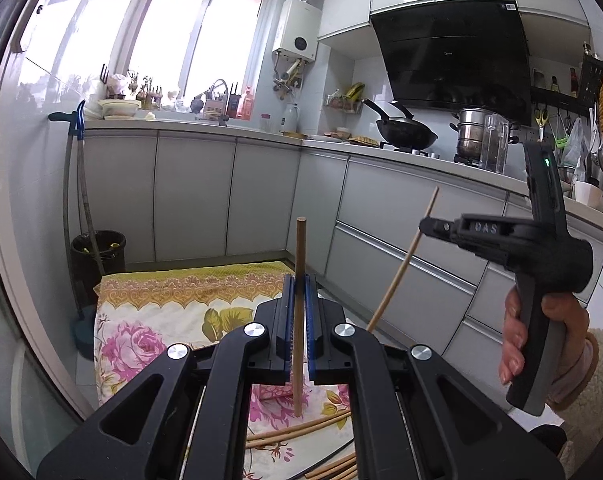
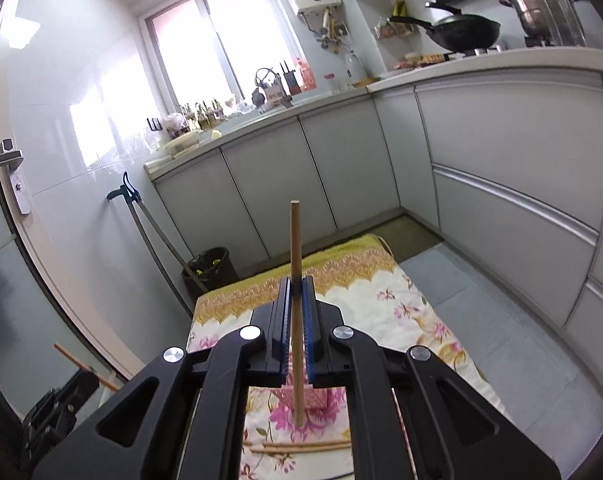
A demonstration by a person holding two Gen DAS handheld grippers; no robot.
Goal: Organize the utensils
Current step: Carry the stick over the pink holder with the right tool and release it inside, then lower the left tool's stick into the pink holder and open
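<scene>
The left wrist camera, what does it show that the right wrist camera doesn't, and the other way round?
Only the left wrist view shows the whole right gripper from outside, a hand on its grip, shut on a slanted chopstick, plus the black range hood. Only the right wrist view shows the door handle and the grey floor tiles. Both share a gripper shut on an upright chopstick, the left gripper on the left chopstick, loose chopsticks lying on the floral cloth, the wok and the bin.
</scene>
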